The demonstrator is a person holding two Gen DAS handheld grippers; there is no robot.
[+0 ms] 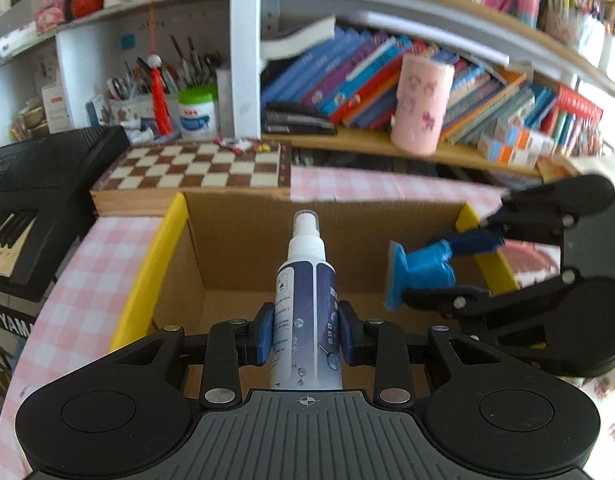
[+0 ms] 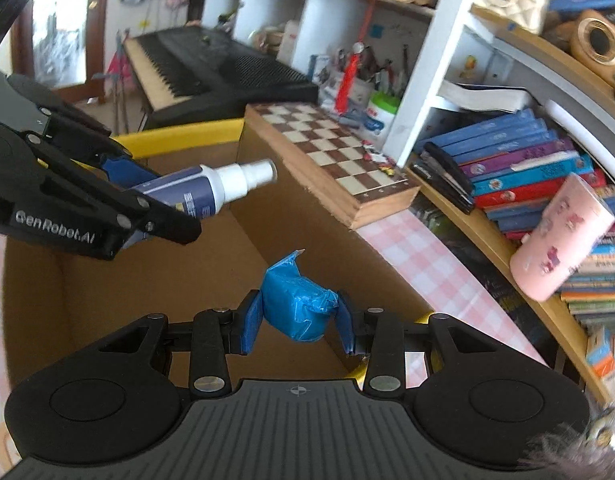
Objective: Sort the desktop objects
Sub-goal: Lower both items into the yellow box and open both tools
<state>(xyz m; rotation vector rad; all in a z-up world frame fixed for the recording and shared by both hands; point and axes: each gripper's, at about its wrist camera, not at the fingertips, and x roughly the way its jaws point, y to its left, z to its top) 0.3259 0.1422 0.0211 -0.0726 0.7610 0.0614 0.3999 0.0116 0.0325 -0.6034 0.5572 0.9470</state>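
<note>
**A:** What are you holding right now?

**B:** My left gripper (image 1: pixel 306 338) is clamped on a spray bottle (image 1: pixel 306 280), nozzle pointing forward, over the open cardboard box (image 1: pixel 235 248).

**A:** And the other one?

**B:** My right gripper (image 2: pixel 298 322) is squeezing a crumpled blue packet (image 2: pixel 297 306), over the same box beside the chessboard (image 2: pixel 331 156).
</note>
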